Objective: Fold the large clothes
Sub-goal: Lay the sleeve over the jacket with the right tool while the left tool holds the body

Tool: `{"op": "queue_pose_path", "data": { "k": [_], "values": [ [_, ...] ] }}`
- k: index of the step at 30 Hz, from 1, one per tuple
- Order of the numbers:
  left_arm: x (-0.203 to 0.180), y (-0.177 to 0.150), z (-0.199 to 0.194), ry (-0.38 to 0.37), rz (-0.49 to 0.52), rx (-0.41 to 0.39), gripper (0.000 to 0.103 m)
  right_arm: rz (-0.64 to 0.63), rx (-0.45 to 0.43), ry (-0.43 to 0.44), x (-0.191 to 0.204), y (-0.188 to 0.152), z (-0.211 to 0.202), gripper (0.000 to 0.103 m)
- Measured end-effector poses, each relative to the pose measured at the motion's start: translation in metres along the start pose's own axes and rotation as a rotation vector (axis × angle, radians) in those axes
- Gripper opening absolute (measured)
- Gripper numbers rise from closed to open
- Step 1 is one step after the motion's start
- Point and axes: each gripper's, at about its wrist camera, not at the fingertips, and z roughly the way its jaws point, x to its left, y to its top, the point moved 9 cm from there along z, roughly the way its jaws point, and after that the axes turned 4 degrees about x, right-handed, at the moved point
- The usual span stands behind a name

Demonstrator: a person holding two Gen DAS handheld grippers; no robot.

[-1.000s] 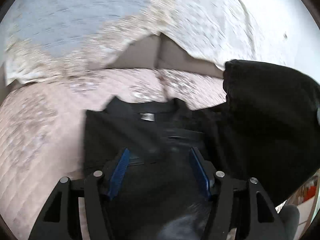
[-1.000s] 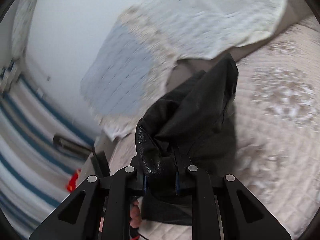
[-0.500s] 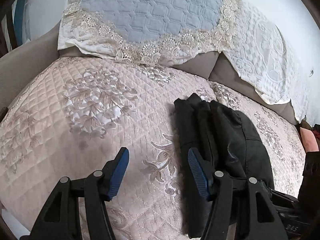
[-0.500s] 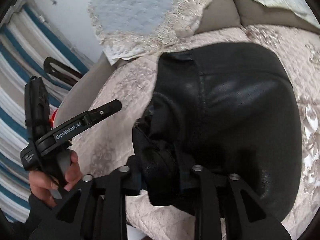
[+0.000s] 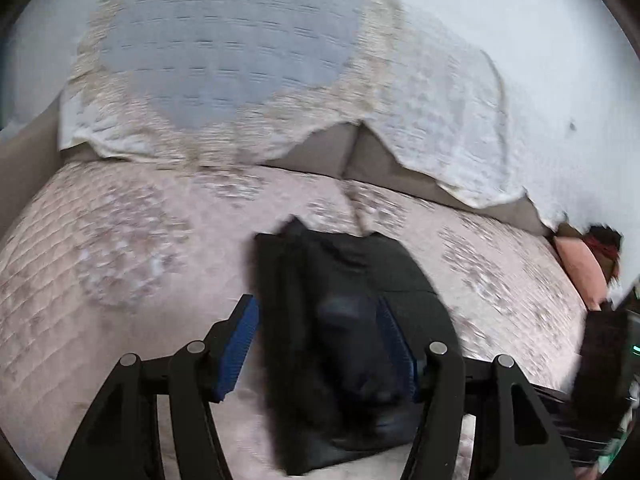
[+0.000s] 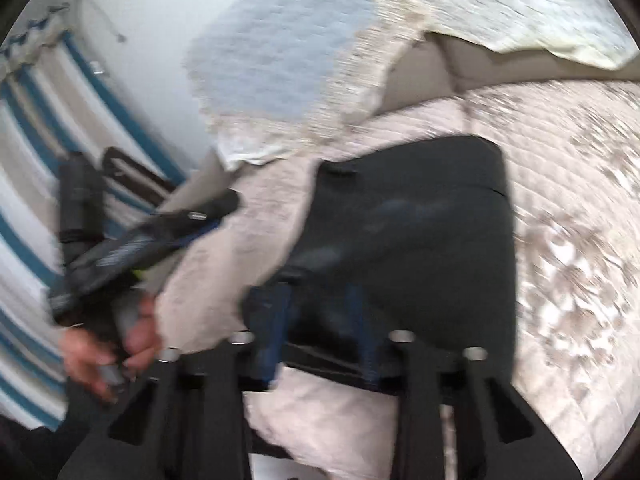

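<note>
Black garment (image 5: pixel 344 344), shiny leather-like fabric, lies folded into a compact rectangular bundle on the sofa seat (image 5: pixel 120 280). Faint sheen and shallow creases on top, one seam line across the upper layer; small point of fabric sticks up at the far edge. From the right wrist view the same garment (image 6: pixel 420 248) reads as a flat dark slab with squared far corners and a bunched near-left corner. Both frames motion-blurred, fine detail soft.

Left gripper (image 5: pixel 316 344): blue pads spread wide, straddling the near end of the bundle, pads not pressing the cloth, so released. Right gripper (image 6: pixel 320 320): blue pads sit at the garment's near edge with a gap between them; fabric lies in that gap, but blur hides whether they pinch it, cannot tell. In the right wrist view the left gripper (image 6: pixel 152 236) shows off to the left, held by the person's left hand (image 6: pixel 108 348), apart from the garment.

Seat cover is pale pink quilted fabric with floral embroidery. Behind it a taupe backrest (image 5: pixel 332 152) draped with a blue-and-cream lace throw (image 5: pixel 224 48) and a white lace throw (image 5: pixel 448 120) beside it. Pink cushion (image 5: pixel 580 268) at the far right end of the seat. White wall (image 5: pixel 540 40) above. Blue-and-white striped curtain (image 6: pixel 36 160) at left in the right wrist view.
</note>
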Motion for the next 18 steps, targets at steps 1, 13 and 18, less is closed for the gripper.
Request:
{"op": "queue_pose_path", "data": {
  "k": [1, 13, 18],
  "values": [
    [-0.011, -0.005, 0.003, -0.009, 0.031, 0.006, 0.063, 0.018, -0.008, -0.005, -0.005, 0.0, -0.002, 0.023],
    [0.019, -0.077, 0.058, 0.09, 0.036, 0.119, 0.007, -0.01, 0.034, -0.135, -0.037, -0.015, 0.003, 0.021],
    [0.02, -0.075, 0.06, 0.089, 0.008, 0.134, 0.008, -0.032, 0.054, -0.148, -0.041, -0.017, 0.007, 0.021]
  ]
}}
